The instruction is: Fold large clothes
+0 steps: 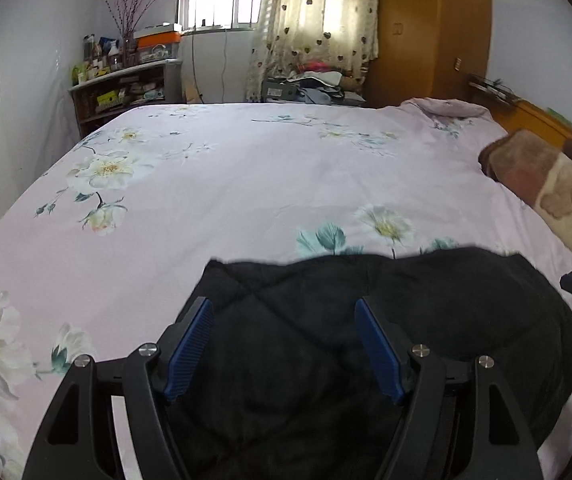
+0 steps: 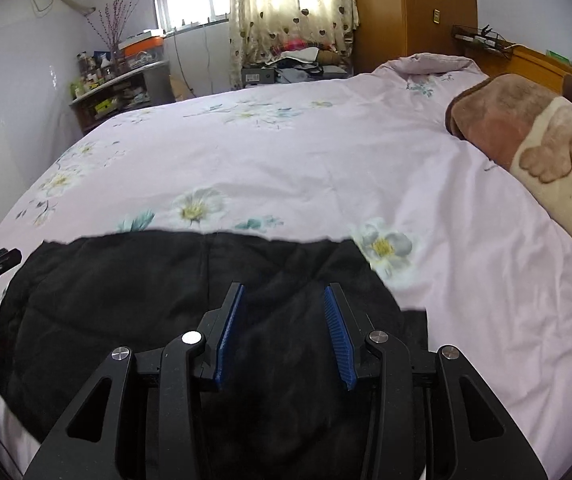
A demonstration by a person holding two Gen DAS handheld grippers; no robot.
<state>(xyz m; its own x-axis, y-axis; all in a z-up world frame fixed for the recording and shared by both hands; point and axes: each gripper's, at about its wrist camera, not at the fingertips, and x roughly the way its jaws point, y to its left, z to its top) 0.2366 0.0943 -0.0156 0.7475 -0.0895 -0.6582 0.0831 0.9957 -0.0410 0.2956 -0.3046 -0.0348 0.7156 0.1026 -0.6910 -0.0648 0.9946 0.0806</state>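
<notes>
While splayed, both grippers over jacket (image 1: 326,360).

Ahead of me lies a bed (image 1: 246,184) under a pink flowered sheet. Beyond it daylight comes through a barred window (image 1: 222,4) and a heart-print curtain (image 1: 318,20). A cluttered shelf (image 1: 122,84) stands left, a wooden wardrobe (image 1: 434,28) right.

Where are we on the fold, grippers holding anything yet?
Done: the black quilted garment lies on the floral bedspread as a compact, rounded bundle, so some folding looks complete. In hand: nothing; the left gripper and right gripper hover over it, fingers open. Left: a lumpy edge near the right gripper suggests tidying or one more fold, though I can't confirm.
</notes>
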